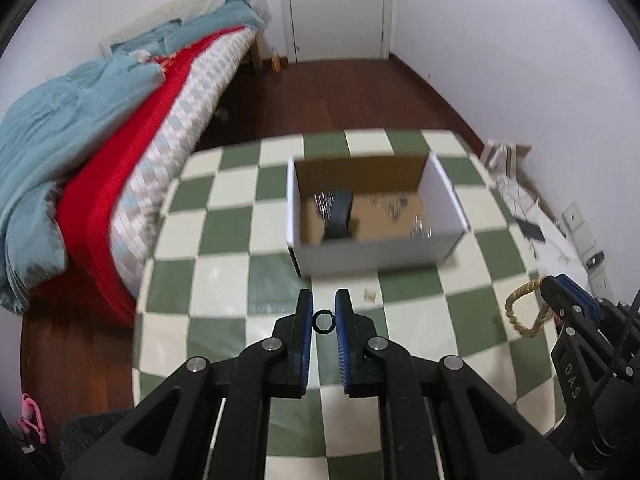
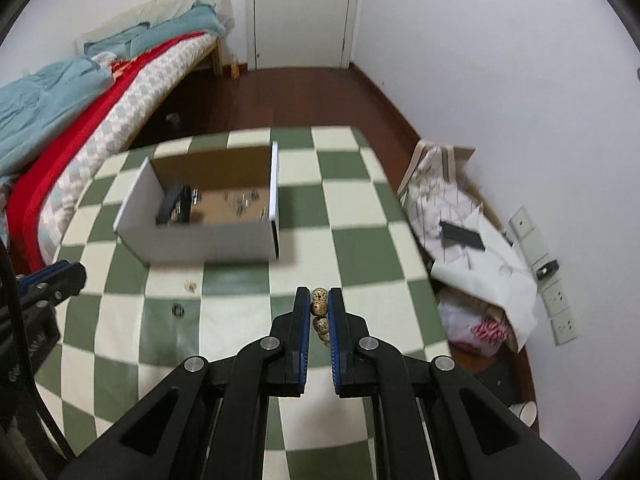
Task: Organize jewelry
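Note:
My left gripper (image 1: pixel 323 312) has a small dark ring (image 1: pixel 323 321) between its fingertips, low over the green-and-cream checkered table (image 1: pixel 224 280); I cannot tell whether the pads touch it. In the right wrist view the ring (image 2: pixel 177 310) seems to lie on the table ahead of the left gripper (image 2: pixel 60 276). My right gripper (image 2: pixel 319 300) is shut on a tan beaded bracelet (image 2: pixel 319 307), which hangs from it in the left wrist view (image 1: pixel 524 312). A white cardboard box (image 1: pixel 372 208) farther back holds a dark item and several small shiny pieces.
A small pale piece (image 1: pixel 369 295) lies on the table in front of the box. A bed (image 1: pixel 120 140) stands to the left. Bags, paper and a phone (image 2: pixel 462 236) are heaped by the right wall. A door (image 2: pixel 300 12) is at the back.

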